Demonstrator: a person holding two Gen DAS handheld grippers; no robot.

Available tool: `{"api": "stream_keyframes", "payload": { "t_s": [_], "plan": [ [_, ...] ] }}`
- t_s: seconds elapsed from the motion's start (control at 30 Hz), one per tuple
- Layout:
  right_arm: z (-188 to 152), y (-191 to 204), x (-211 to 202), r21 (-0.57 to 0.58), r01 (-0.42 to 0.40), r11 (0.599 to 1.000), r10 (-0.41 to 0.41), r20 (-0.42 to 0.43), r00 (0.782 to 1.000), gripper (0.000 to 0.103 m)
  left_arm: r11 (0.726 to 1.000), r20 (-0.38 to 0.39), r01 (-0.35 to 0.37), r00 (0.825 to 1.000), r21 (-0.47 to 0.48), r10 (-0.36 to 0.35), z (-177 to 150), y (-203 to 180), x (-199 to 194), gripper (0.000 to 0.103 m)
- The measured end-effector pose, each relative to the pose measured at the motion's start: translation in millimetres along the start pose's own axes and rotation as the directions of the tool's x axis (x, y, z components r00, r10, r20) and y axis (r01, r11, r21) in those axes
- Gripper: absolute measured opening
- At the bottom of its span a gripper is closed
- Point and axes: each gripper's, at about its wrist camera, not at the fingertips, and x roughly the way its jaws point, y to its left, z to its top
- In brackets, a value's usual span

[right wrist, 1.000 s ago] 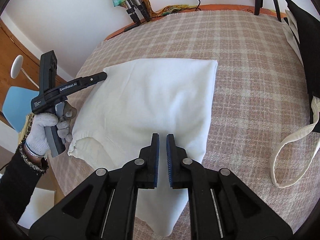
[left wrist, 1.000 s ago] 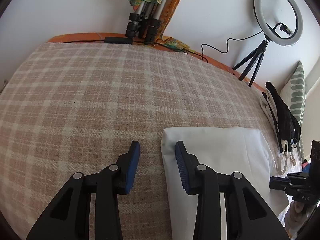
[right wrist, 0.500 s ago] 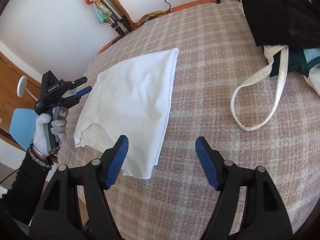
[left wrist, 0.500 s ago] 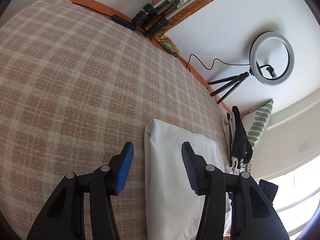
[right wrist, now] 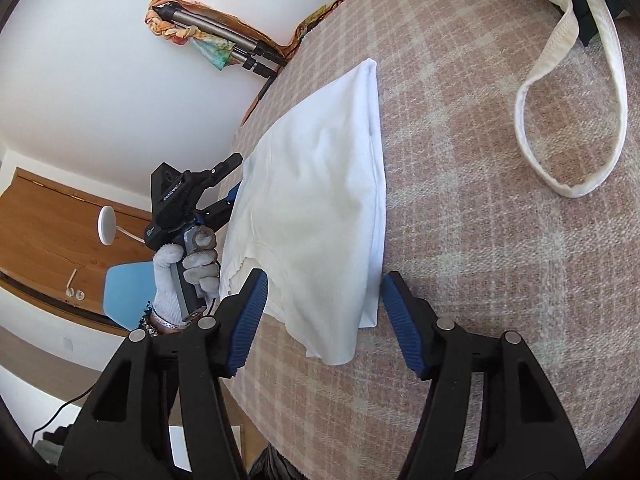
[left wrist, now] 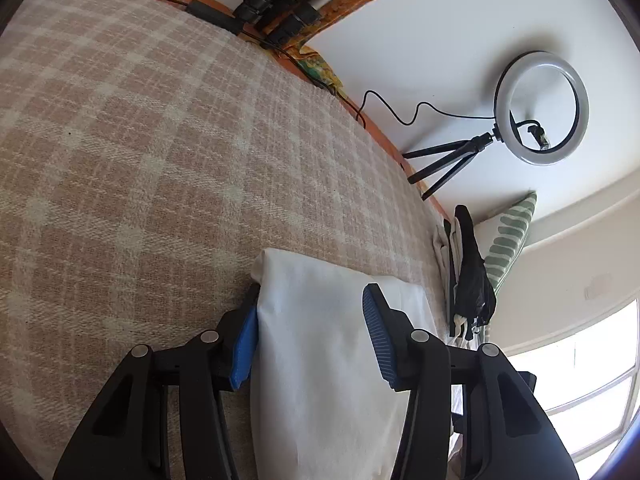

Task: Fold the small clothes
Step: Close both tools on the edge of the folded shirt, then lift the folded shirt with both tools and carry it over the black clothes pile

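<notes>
A white folded garment [right wrist: 320, 200] lies flat on the pink plaid blanket [right wrist: 460, 240]; it also shows in the left wrist view [left wrist: 320, 340]. My left gripper [left wrist: 310, 334] is open, its jaws straddling the garment's edge, one finger under the cloth edge. It also shows in the right wrist view [right wrist: 228, 184] at the garment's left side. My right gripper [right wrist: 324, 324] is open, its jaws either side of the garment's near corner, just above it.
A white cloth strap loop [right wrist: 576, 100] and dark clothes [left wrist: 472, 276] lie at the blanket's right side. A ring light [left wrist: 540, 108] on a tripod, folded tripods [left wrist: 280, 12] and a striped pillow [left wrist: 508, 240] stand at the far edge. A blue chair [right wrist: 128, 292] is beside the bed.
My right gripper opened from shut, pulled back, then came down over the garment's near corner. My left gripper opened wider and moved right, onto the garment's edge.
</notes>
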Motion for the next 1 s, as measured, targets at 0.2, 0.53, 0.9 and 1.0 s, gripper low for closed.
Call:
{"api": "stream_keyframes", "payload": {
  "t_s": [0.2, 0.53, 0.9, 1.0],
  "plan": [
    [5, 6, 12, 0.000, 0.061, 0.998, -0.061, -0.017, 0.998, 0.031, 0.989, -0.003, -0.115, 0.993, 0.091, 0.116, -2, -17, 13, 0.011],
    [1, 63, 14, -0.265, 0.349, 0.899, -0.348, 0.053, 0.936, 0.013, 0.955, 0.111, -0.177, 0.982, 0.237, 0.155, -11, -53, -9, 0.006],
    [-5, 100, -18, -0.390, 0.442, 0.808, -0.414, 0.159, 0.896, 0.011, 0.941, 0.164, -0.157, 0.980, 0.300, 0.111, -17, -96, -36, 0.006],
    [-4, 101, -37, -0.389, 0.458, 0.799, -0.418, 0.189, 0.889, 0.011, 0.939, 0.166, -0.131, 0.983, 0.318, 0.081, -17, -113, -36, 0.006]
  ]
}}
